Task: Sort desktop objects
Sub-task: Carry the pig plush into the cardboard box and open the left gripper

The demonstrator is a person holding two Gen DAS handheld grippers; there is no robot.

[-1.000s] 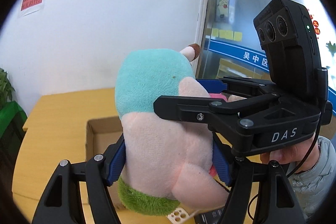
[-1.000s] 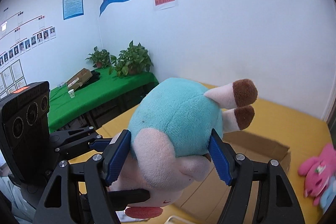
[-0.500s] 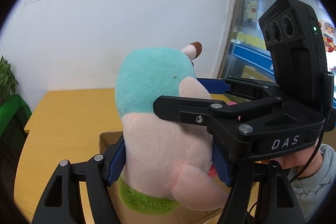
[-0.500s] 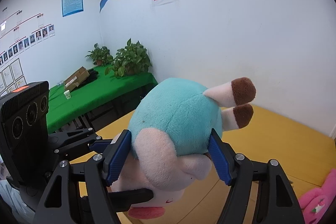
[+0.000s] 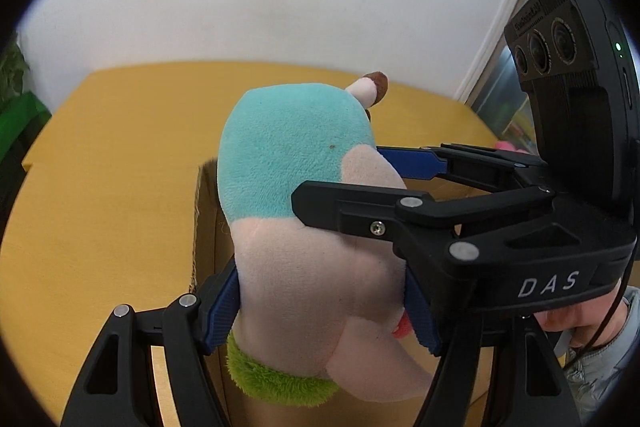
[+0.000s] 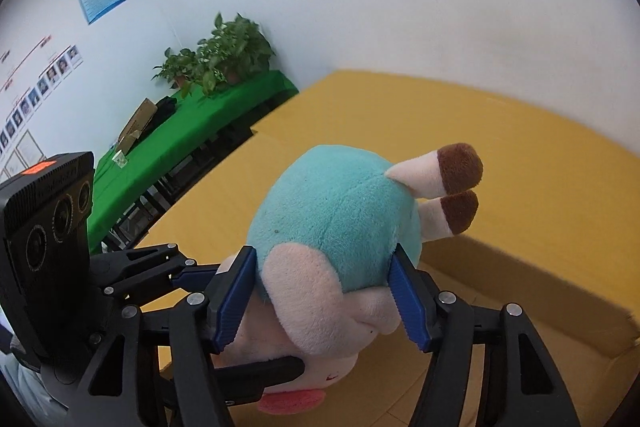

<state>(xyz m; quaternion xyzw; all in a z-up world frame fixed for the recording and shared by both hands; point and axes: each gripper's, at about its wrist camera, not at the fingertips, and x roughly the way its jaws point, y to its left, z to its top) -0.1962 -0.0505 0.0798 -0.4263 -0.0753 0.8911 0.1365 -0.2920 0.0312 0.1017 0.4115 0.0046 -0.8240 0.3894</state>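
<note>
A plush toy with a teal back, pink body, green tuft and brown-tipped legs is held by both grippers at once. My left gripper is shut on its pink lower body. My right gripper is shut on its teal and pink part, and it reaches in from the right in the left wrist view. The toy hangs upside down over an open cardboard box on the yellow table. The box wall shows behind the toy.
The white wall stands just behind the table. A green-covered table with potted plants is to the left. A pink toy lies at the far right. The person's hand holds the right gripper.
Both grippers have tipped downward with the plush toy and moved it over the box. The table and box now fill more of both views. Both grips are unchanged.
</note>
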